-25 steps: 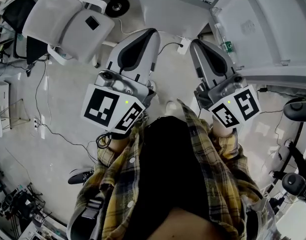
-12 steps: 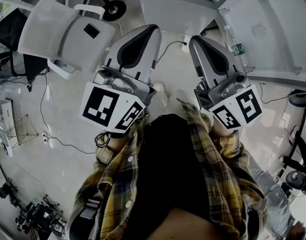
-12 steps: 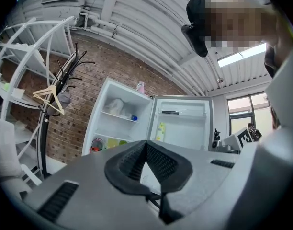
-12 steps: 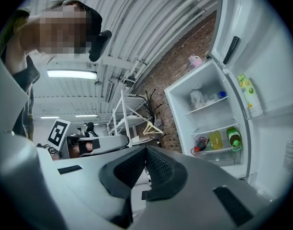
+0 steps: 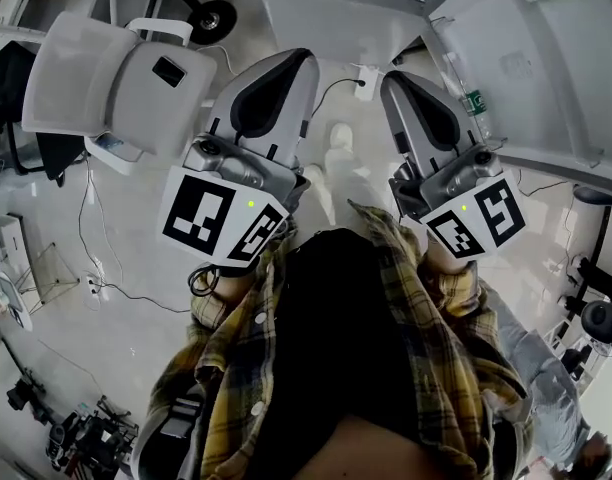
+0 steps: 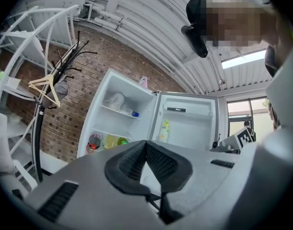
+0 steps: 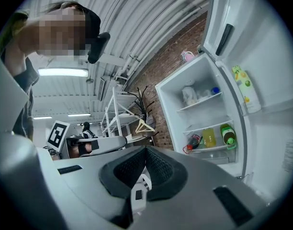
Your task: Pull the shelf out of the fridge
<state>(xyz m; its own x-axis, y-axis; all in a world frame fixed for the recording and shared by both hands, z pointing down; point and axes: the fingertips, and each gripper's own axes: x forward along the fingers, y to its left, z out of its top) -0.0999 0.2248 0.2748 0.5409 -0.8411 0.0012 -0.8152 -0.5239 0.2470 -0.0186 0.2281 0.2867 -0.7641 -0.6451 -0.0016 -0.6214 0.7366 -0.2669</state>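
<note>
The white fridge (image 6: 118,120) stands open ahead, its door (image 6: 187,123) swung to the right. Inside, an upper shelf (image 7: 200,102) carries a white bag and a blue-capped item. A lower shelf (image 7: 209,148) holds a red-capped bottle plus a yellow and a green one. My left gripper (image 5: 286,63) (image 6: 146,145) and right gripper (image 5: 398,80) (image 7: 146,150) are side by side, level, pointing at the fridge and well short of it. Both are shut with nothing between the pads. In the head view the fridge body (image 5: 336,18) lies at the top, beyond the fingertips.
A white office chair (image 5: 116,68) stands at the left. A coat stand with a hanger (image 6: 53,83) and a white rack (image 6: 22,42) flank the fridge's left side. Cables (image 5: 96,258) and a power strip (image 5: 364,83) lie on the floor. The door (image 5: 526,68) reaches out at right.
The person has stepped closer to the fridge, carrying both shut grippers forward. In the head view the floor has slid toward the bottom and the open door shows more.
</note>
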